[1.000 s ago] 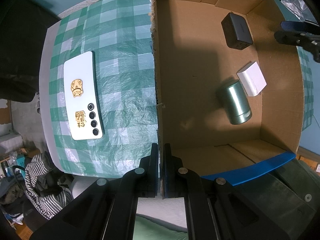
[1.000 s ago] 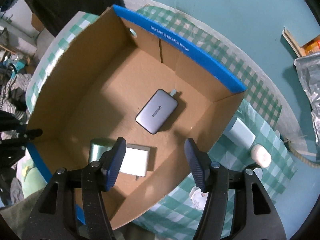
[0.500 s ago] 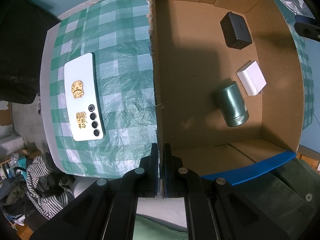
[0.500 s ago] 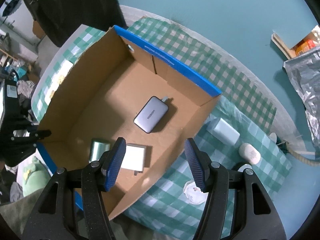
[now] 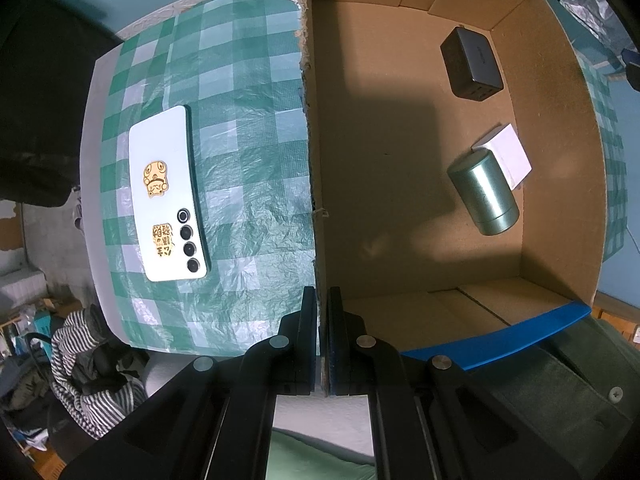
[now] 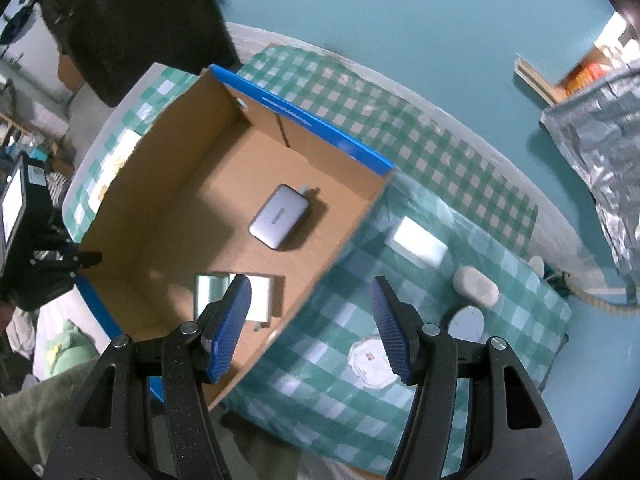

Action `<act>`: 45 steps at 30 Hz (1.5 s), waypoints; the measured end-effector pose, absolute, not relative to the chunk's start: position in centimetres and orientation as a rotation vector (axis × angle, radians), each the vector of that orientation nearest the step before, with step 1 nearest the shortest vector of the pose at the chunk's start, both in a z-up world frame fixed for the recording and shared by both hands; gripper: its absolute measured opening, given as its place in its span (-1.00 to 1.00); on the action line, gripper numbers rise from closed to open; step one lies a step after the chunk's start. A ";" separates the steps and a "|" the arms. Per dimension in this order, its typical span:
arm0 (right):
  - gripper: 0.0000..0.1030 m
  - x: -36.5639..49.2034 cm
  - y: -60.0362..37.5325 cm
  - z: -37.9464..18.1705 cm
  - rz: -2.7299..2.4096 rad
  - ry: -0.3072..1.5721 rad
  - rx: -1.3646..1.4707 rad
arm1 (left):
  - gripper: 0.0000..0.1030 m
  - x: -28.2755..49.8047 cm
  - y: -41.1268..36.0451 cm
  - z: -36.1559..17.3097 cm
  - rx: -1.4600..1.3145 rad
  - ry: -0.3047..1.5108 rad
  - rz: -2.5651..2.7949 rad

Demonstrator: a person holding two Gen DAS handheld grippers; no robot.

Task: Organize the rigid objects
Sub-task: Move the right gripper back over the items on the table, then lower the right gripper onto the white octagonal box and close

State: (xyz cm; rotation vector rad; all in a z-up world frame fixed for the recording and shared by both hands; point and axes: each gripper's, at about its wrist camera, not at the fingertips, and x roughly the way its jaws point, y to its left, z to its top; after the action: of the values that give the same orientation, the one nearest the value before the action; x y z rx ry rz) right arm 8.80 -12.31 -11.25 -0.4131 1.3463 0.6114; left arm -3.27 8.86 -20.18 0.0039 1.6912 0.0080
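Cardboard box (image 5: 400,208) wall pinched by left tool (image 5: 322,312), right tool (image 6: 310,312) spread, charger (image 6: 279,222) lettering unreadable

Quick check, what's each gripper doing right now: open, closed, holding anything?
Left gripper: closed on the cardboard box wall edge.
Right gripper: open, holding nothing.

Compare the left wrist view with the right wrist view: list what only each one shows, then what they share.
Only the left wrist view: a clear look at the white phone on the checked cloth, and the left gripper shut on the box wall.

Only the right wrist view: the open, empty right gripper, a white block, an oval case and a round white item outside the box.

Both: the cardboard box, dark charger, green tin and white adapter.
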 end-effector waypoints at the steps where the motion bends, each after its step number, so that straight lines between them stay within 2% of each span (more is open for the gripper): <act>1: 0.20 8.9 -12.9 -11.2 0.600 1.350 -0.403 | -0.91 -3.3 8.9 -20.2 0.004 1.691 0.008; 13: 0.20 10.8 -20.1 -13.7 0.449 1.446 -0.273 | -0.91 -3.2 8.9 -20.1 0.003 1.692 0.007; 25: 0.20 11.3 -25.7 -20.0 0.339 1.543 -0.200 | -0.91 -3.1 8.8 -20.2 0.004 1.695 0.008; 45: 0.21 6.6 -21.6 -26.2 0.643 1.553 -0.551 | -0.91 -3.1 8.7 -20.2 0.009 1.698 0.009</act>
State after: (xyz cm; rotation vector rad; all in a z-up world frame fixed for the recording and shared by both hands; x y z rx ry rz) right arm 6.62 -21.65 -26.24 -0.5508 1.5529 0.6431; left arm -3.13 8.72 -20.17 0.0094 1.6978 0.0093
